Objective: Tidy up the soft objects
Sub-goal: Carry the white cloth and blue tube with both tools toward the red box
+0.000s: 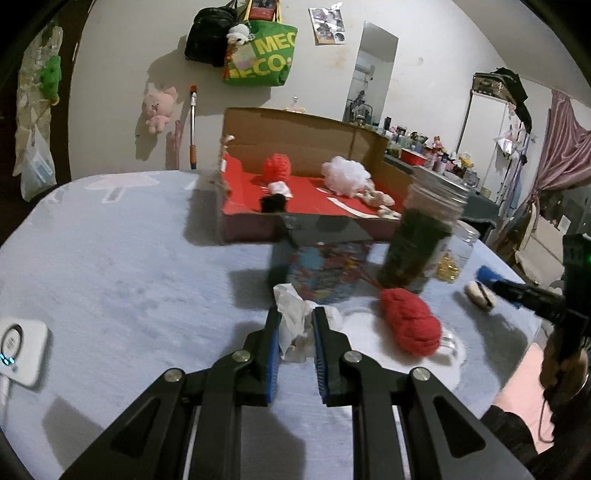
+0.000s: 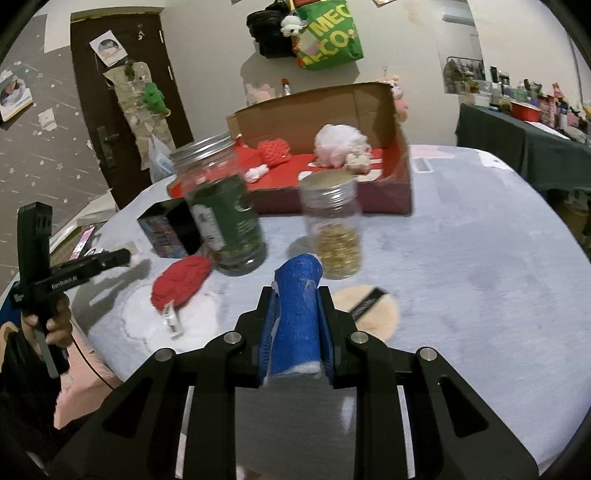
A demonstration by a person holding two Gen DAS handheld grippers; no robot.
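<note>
On the pale blue tabletop (image 2: 480, 258) a big green jar (image 2: 225, 218) stands at about ten o'clock from a small jar of gold bits (image 2: 334, 229), and a green bag (image 2: 328, 35) hangs on the wall at twelve o'clock.

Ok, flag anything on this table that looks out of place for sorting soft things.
Two hard jars stand among the soft items: a green-labelled jar and a smaller jar of gold bits, both upright, nothing spilled. A red knitted piece and a round powder puff lie outside the cardboard box.
</note>
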